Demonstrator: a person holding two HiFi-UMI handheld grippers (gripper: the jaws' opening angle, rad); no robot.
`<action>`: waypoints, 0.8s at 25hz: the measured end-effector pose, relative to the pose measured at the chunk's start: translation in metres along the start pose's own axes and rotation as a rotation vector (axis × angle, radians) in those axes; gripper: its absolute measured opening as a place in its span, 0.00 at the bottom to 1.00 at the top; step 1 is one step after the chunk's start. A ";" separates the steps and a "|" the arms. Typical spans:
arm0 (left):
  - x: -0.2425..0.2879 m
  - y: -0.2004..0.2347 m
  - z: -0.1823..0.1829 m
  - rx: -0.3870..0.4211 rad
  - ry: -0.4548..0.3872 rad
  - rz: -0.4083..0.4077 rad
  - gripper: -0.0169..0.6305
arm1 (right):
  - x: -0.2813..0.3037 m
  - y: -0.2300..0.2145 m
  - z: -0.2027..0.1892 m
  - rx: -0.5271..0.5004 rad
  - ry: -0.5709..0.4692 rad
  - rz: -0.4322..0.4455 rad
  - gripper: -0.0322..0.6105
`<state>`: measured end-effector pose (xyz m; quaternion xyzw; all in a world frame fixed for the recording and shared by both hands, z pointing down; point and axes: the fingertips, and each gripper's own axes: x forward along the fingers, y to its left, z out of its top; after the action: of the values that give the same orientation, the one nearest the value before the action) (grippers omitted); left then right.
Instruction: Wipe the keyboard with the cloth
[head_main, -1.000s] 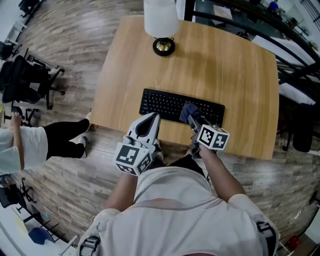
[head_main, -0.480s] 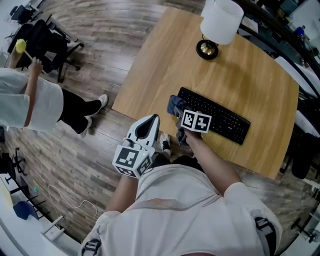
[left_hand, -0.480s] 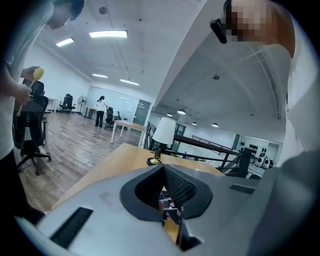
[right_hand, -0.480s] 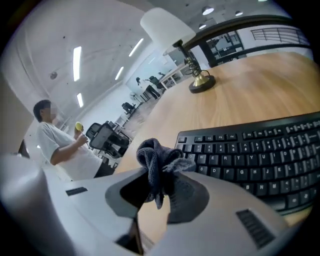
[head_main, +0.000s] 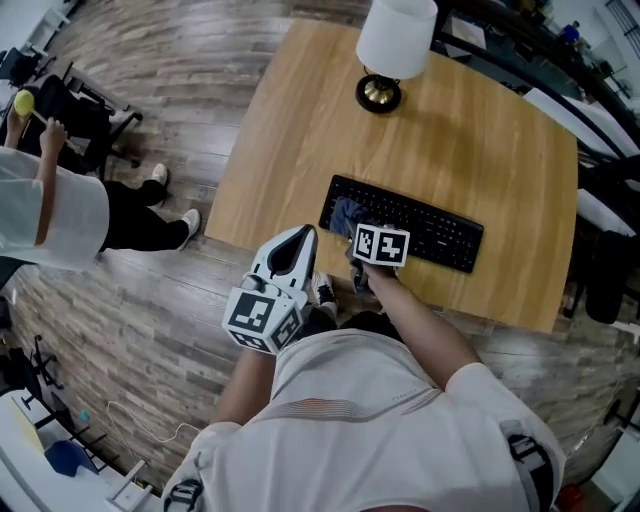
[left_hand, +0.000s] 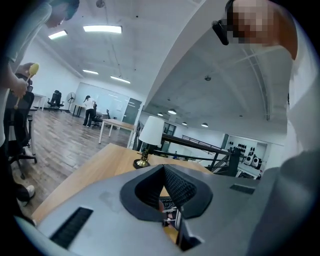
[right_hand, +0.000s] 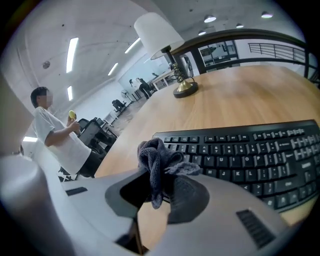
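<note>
A black keyboard (head_main: 435, 238) lies on the wooden table (head_main: 300, 120), near its front edge. My right gripper (head_main: 352, 225) is shut on a bunched grey-blue cloth (head_main: 346, 214) that rests on the keyboard's left end. In the right gripper view the cloth (right_hand: 156, 160) sticks up from between the jaws of the right gripper (right_hand: 160, 189), with the keyboard (right_hand: 245, 150) just beyond. My left gripper (head_main: 297, 243) hangs off the table's front edge by my body, shut and holding nothing. Past the left gripper (left_hand: 162, 172), the left gripper view shows only a sliver of the keyboard.
A white-shaded lamp (head_main: 395, 38) on a brass base stands at the back of the table and also shows as the lamp (right_hand: 164, 36) and the lamp (left_hand: 150, 134). A person (head_main: 50, 215) stands on the wood floor at the left beside an office chair (head_main: 85, 115). Dark frames line the right.
My right gripper has carried the cloth leftward along the keyboard, from right of its middle to its left end. The left gripper has stayed put. The head view has shifted.
</note>
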<state>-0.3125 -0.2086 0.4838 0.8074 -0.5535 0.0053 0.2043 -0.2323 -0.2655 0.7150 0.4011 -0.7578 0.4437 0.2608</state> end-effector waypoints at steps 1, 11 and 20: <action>0.007 -0.007 0.003 0.008 -0.003 -0.015 0.05 | -0.003 -0.005 0.000 -0.001 -0.002 -0.007 0.26; 0.044 -0.084 0.010 0.072 -0.004 -0.113 0.05 | -0.062 -0.087 -0.015 -0.039 -0.045 -0.103 0.25; 0.067 -0.160 -0.006 0.088 0.011 -0.191 0.05 | -0.127 -0.170 -0.039 0.025 -0.073 -0.174 0.25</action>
<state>-0.1414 -0.2180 0.4530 0.8645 -0.4723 0.0147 0.1713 -0.0189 -0.2313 0.7166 0.4846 -0.7232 0.4141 0.2657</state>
